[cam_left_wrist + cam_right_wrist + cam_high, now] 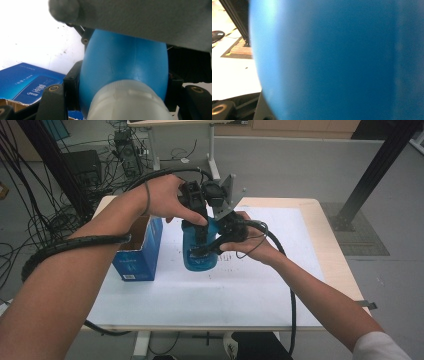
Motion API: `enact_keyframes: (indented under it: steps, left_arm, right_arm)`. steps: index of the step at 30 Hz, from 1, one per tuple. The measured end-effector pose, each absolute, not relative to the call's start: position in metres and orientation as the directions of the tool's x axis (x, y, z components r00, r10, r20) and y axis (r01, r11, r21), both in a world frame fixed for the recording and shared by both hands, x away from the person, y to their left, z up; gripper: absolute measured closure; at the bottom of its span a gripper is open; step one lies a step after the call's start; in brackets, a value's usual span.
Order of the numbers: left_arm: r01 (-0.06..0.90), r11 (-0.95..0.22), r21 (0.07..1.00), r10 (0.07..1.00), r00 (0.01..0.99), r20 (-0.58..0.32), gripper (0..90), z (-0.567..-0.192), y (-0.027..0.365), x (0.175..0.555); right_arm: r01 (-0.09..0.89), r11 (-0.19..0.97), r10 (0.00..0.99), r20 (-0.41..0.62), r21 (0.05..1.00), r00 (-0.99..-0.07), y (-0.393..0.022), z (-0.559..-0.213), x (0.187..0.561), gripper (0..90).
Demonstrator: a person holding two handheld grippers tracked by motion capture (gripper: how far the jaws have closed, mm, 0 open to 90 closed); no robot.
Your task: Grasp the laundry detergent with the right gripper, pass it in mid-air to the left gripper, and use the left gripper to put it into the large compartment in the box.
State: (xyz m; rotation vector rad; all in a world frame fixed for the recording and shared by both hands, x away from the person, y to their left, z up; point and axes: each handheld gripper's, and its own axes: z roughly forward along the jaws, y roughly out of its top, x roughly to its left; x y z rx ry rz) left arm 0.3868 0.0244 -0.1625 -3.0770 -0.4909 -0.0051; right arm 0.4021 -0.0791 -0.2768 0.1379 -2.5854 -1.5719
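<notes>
From the high view, a blue bottle point(199, 251) stands upright on the white sheet point(260, 290) that covers the worktop point(327, 240), near its middle. Both hands meet over the bottle. The left claw point(199, 227) comes down from above, with the left hand point(162, 199) wrapped round its body, and its black jaws reach down around the upper part of the bottle. The right claw point(207, 249) comes in from the right side, held by the right hand point(250, 242), and its jaws lie across the front of the bottle's body. A grey three-cornered plate sits on top where the two claws crowd together. Just left of the bottle, close beside it, stands an open blue box point(140, 252). Black cables trail from both claws along the forearms.

In the left gripper view, the bottle point(125, 65) is seen from above, with its pale, ribbed cap point(130, 102) nearest the camera. The black jaws sit hard against the bottle's shoulder on either side, pinching it. The blue box point(30, 85) lies on the sheet at the lower left.

In the right gripper view, the bottle's blue wall point(337, 60) is pressed right up to the camera. A black jaw shows at the lower left, against the bottle; the claw is closed on its body.
</notes>
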Motion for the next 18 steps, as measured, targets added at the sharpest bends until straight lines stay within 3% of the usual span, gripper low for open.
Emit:
enact_keyframes:
  steps: [18]
  left_arm:
    - [0.315, -0.949, -0.031, 0.314, 0.949, 0.011, 36.6, -0.1623, 0.0222, 0.3883]
  right_arm:
    - [-0.015, 0.44, -0.133, 0.049, 0.898, -0.99, -0.0809, -0.278, 0.4042, 41.1]
